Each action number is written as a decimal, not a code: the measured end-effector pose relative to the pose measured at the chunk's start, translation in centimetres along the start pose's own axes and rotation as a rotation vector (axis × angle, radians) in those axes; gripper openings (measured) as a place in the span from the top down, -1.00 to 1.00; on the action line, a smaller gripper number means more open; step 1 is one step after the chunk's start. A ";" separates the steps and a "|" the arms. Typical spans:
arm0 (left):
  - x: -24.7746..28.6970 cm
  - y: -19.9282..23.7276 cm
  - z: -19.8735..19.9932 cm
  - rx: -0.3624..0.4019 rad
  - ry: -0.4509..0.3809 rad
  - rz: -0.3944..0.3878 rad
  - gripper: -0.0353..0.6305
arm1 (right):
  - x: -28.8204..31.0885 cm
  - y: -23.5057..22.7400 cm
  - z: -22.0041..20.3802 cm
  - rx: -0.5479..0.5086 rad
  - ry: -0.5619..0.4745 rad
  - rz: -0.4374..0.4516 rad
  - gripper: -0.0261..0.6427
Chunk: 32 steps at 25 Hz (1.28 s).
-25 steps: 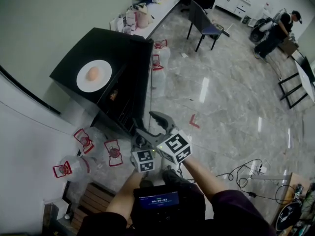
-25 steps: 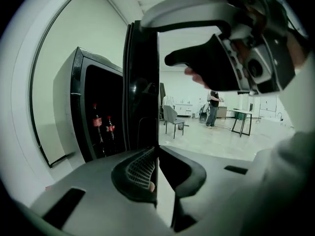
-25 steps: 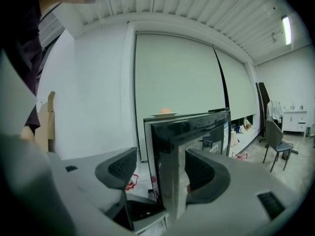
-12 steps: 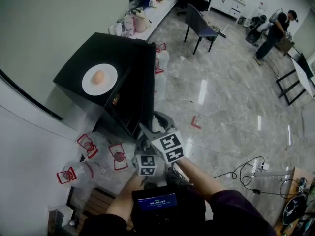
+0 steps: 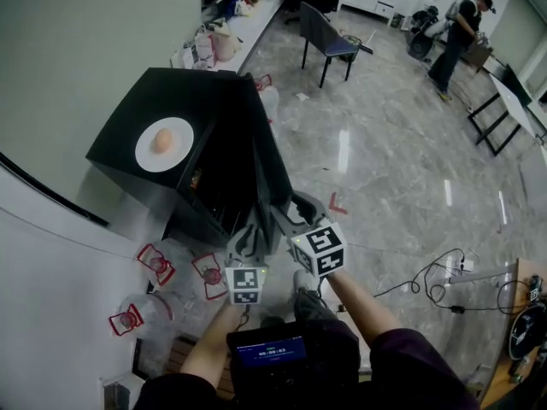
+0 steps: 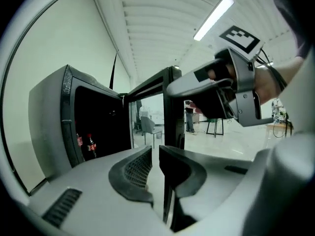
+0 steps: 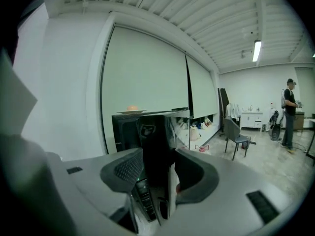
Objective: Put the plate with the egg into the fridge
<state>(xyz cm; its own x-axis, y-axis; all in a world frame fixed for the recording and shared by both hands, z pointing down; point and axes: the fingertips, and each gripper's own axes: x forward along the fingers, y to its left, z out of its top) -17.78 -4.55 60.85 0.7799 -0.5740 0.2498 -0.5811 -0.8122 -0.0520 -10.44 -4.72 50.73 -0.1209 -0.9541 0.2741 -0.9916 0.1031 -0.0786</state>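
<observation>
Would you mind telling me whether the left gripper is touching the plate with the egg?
Apart. The head view shows the plate on top of the fridge, while the left gripper is lower in the frame, beside the open door.

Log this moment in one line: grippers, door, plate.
left gripper: narrow gap, empty | right gripper: jaws just closing, clamped on fridge door edge | plate, egg: atop fridge

Bright, even light from ceiling strip lamps [image 6: 212, 17]; glare streaks on polished floor [image 5: 342, 152]. Interior of fridge [image 5: 209, 101] dark. Heavy fisheye bending at edges; close foreground soft.
</observation>
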 end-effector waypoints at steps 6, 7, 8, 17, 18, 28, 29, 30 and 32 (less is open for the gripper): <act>3.0 -2.4 2.2 0.007 -0.026 -0.062 0.85 | -2.9 -6.1 -0.9 0.030 -0.025 -0.058 0.35; 3.7 -2.8 2.5 0.006 -0.027 -0.071 0.85 | -3.2 -7.4 -1.0 0.030 -0.037 -0.057 0.35; 4.5 -3.3 2.8 0.006 -0.027 -0.078 0.85 | -3.5 -8.7 -1.0 0.028 -0.053 -0.048 0.35; 12.3 -6.0 6.4 -0.059 -0.012 -0.101 0.85 | -3.9 -21.0 -0.3 -0.017 -0.094 0.123 0.35; 13.2 -6.2 6.7 -0.062 -0.009 -0.099 0.85 | -3.7 -22.4 -0.2 -0.016 -0.098 0.133 0.35; 18.2 -5.7 9.7 -0.049 0.007 -0.013 0.85 | -0.3 -32.9 2.0 -0.024 -0.096 0.235 0.35; 18.3 -5.6 9.7 -0.048 0.009 -0.006 0.85 | 0.0 -33.6 2.2 -0.026 -0.095 0.242 0.35; 18.4 -5.4 9.8 -0.046 0.013 0.002 0.85 | 0.3 -34.2 2.4 -0.028 -0.094 0.248 0.35; 18.6 -5.1 9.8 -0.047 0.020 0.015 0.85 | 0.9 -35.3 2.6 -0.025 -0.092 0.255 0.35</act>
<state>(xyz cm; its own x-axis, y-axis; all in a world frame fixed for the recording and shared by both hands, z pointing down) 1.97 -12.11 56.33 0.7664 -0.5833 0.2690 -0.6032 -0.7975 -0.0109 24.53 -9.98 51.23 -0.3632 -0.9179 0.1599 -0.9306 0.3490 -0.1102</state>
